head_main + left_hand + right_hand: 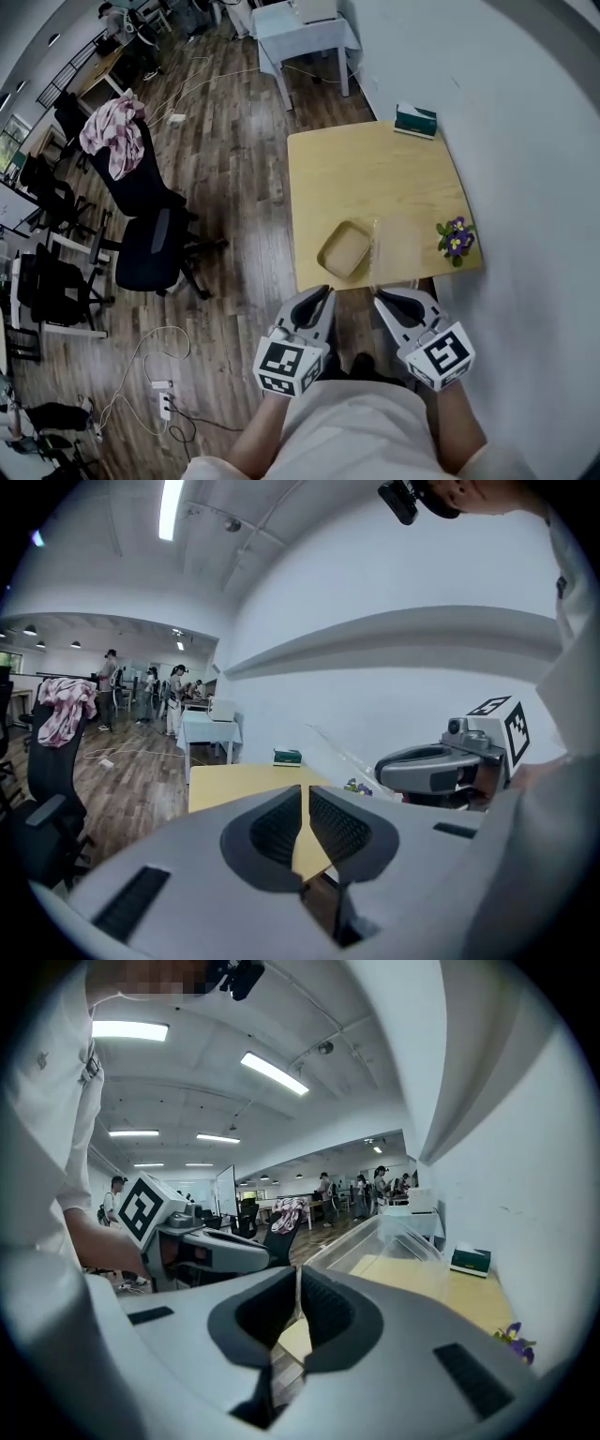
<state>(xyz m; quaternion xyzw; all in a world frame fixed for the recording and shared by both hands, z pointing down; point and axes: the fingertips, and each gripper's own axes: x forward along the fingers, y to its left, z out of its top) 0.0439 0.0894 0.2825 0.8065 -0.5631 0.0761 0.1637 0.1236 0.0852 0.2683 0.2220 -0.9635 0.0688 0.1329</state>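
Sitting at the near edge of the wooden table, the shallow tray has a clear lid upright at its right side. The left gripper and right gripper hover just short of it, jaws pressed together on nothing. Any grasp would first need them spread, and I judge the thin lid calls for a gentle one.

We see a shallow tan tray, rectangular with rounded corners, lying flat and open side up near the front edge of the tabletop. A clear plastic lid stands on edge just beside the tray's right side.
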